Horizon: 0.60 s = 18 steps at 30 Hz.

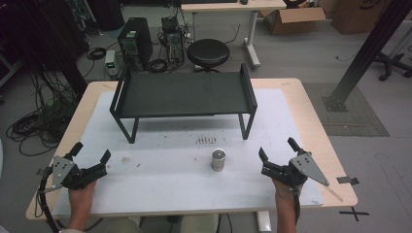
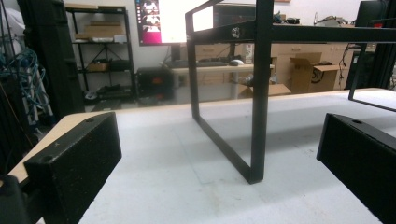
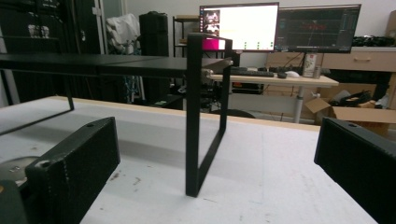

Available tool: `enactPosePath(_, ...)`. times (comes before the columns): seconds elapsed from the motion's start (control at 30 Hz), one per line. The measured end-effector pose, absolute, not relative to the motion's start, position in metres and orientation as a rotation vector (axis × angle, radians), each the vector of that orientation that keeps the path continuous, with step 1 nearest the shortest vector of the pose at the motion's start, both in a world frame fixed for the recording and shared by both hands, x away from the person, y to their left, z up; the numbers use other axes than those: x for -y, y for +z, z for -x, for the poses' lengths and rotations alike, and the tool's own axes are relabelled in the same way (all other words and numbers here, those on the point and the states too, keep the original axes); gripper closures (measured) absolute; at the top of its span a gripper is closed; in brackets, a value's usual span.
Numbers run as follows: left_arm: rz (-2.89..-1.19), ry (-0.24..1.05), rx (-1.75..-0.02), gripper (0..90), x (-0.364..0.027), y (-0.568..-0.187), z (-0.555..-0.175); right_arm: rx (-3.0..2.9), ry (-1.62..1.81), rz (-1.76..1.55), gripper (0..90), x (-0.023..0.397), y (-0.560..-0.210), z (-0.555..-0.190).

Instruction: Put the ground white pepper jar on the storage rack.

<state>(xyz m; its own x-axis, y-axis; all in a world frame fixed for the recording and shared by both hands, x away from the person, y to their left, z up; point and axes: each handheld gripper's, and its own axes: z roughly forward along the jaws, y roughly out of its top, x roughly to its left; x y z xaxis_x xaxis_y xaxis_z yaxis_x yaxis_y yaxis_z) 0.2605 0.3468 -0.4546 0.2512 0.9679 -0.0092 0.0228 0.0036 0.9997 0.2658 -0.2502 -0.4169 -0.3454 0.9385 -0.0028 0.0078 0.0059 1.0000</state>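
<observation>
The setting is a robotics or engineering lab. The bench stands on a grey concrete floor and carries a white mat; coiled cables lie loose on the floor to one side; a desktop computer tower and further electronics sit directly on the floor behind the bench; a black stool and cardboard boxes stand nearby; a black aluminium frame post is bolted down beside the bench; monitors on a desk display running software; metal shelving holds equipment.
</observation>
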Motion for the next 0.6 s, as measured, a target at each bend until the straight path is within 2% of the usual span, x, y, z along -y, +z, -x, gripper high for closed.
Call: enactPosePath(0.6, -1.331, 1.007, -1.037, 0.2, -0.347, -0.455, -0.26, -1.587, 1.527, -0.965, 0.0, 0.217, -0.403, -0.257)
